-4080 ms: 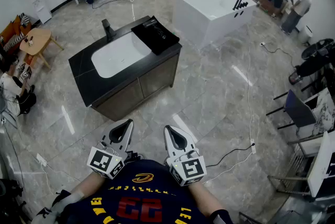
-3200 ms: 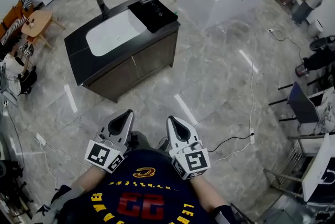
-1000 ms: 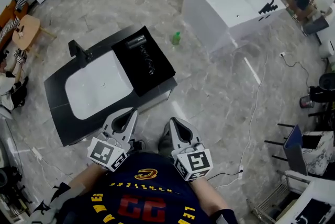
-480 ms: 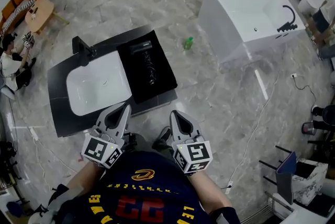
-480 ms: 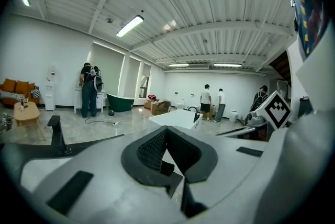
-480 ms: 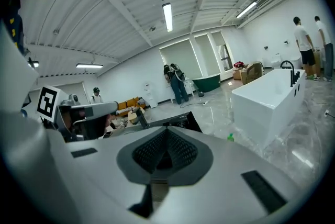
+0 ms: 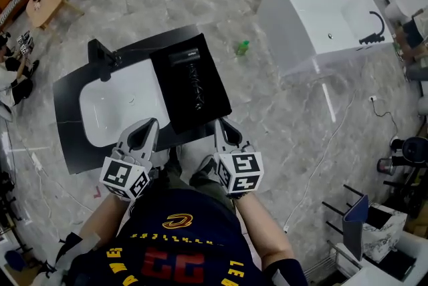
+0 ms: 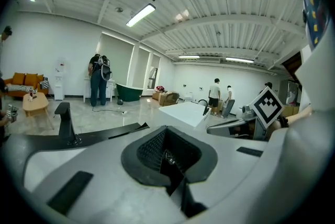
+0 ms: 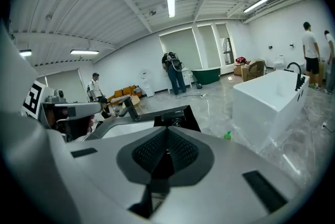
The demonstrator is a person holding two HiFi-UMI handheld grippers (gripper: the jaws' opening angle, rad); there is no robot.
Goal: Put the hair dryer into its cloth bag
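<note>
A black hair dryer (image 7: 190, 73) lies on a flat black cloth bag (image 7: 209, 99) on the right end of a black vanity counter (image 7: 70, 119); in the right gripper view the dryer (image 9: 174, 122) shows just beyond the jaws. My left gripper (image 7: 142, 133) is over the counter's near edge, in front of the white basin (image 7: 120, 103). Over the near edge of the bag, my right gripper (image 7: 224, 130) is short of the dryer. Both grippers are shut with nothing between the jaws, as each gripper view also shows (image 8: 168, 159) (image 9: 166, 159).
A black faucet (image 7: 100, 55) stands at the basin's far left. A white bathtub (image 7: 324, 17) is to the right, with a green bottle (image 7: 242, 47) on the floor beside the vanity. A cable (image 7: 319, 156) runs over the marble floor. People stand far off.
The vanity has come nearer and now lies directly below the head view. Both grippers have gone forward and down, from over the floor to the counter's near edge.
</note>
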